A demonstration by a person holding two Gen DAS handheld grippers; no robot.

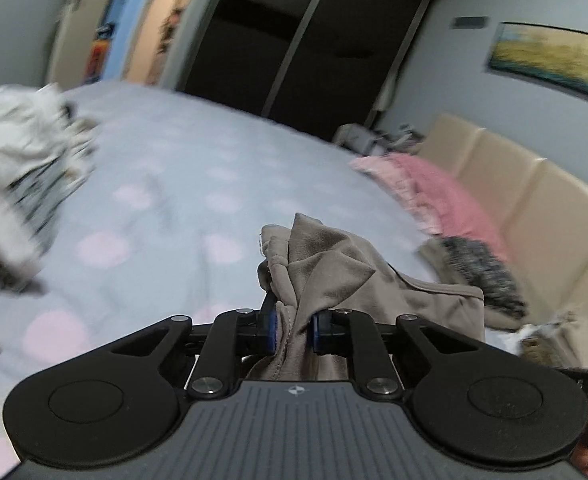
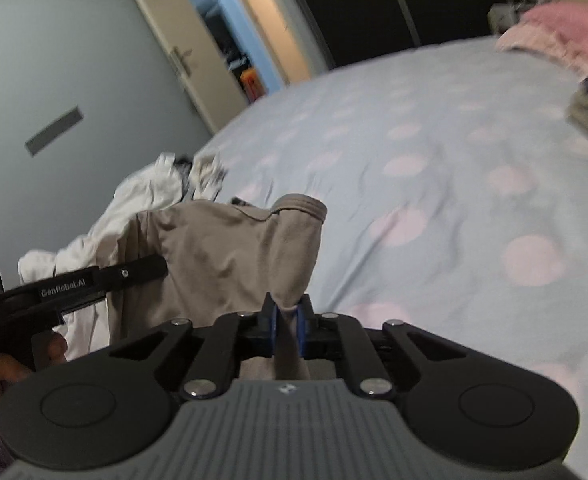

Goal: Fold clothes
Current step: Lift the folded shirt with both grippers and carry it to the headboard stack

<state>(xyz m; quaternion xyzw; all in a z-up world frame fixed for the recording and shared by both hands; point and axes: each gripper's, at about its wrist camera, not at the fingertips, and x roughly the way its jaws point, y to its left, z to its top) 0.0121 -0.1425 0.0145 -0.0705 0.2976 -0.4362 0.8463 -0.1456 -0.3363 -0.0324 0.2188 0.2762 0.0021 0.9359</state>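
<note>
A taupe garment (image 1: 334, 272) hangs between both grippers above the bed. My left gripper (image 1: 293, 330) is shut on a bunched edge of it, with cloth rising ahead of the blue pads. My right gripper (image 2: 287, 326) is shut on another edge of the same taupe garment (image 2: 222, 256), which spreads to the left toward the left gripper's body (image 2: 74, 284). The garment's lower part is hidden below both grippers.
The bed (image 1: 182, 184) has a pale blue cover with pink dots. A heap of white and patterned clothes (image 1: 18, 160) lies at its left. A pink garment (image 1: 434, 188) and a grey knit piece (image 1: 478, 272) lie by the beige headboard (image 1: 534, 184). Dark wardrobe doors (image 1: 302, 40) stand beyond.
</note>
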